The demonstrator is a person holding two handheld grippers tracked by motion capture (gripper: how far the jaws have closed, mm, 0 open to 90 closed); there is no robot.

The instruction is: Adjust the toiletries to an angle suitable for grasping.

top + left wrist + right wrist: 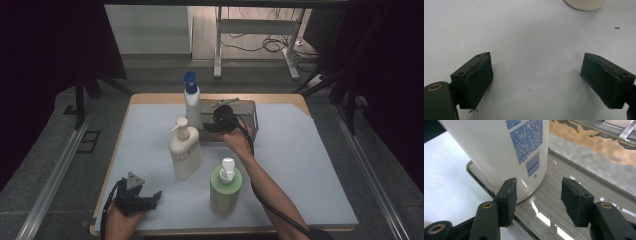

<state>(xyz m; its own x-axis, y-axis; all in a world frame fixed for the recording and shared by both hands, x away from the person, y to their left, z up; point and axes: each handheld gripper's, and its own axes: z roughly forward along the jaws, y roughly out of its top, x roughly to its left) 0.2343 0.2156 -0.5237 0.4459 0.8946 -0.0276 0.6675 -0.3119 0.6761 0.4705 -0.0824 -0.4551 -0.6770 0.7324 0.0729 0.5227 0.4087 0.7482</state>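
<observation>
Right gripper view looks along the right gripper (537, 195), whose jaws stand partly apart with nothing pressed between them; the white bottle (499, 152) sits just beyond the left jaw, standing at the near corner of a ribbed metal tray (574, 175). From the high view, this blue-capped white bottle (192, 106) stands at the left end of the tray (247, 107), which lies against the far edge of the table (300, 165), and the right gripper (218, 122) hovers just beside it. The bottle looks like smooth rigid plastic, probably slippery, tall and narrow, so likely to tip if pushed high up; a hold across the lower body, below the printed block, seems safest, since the pump top looks too slender to bear it. How full or heavy it is cannot be told. Its label carries blue small print and a barcode (532, 164), too fine to read, and no brand name can be made out. A cream pump bottle (185, 150) stands near the middle of the table and a green pump bottle (225, 187) near its front edge; neither shows legible writing. Left gripper (137, 197) rests at the front left corner, its jaws wide apart over bare table (531, 50), holding nothing.
</observation>
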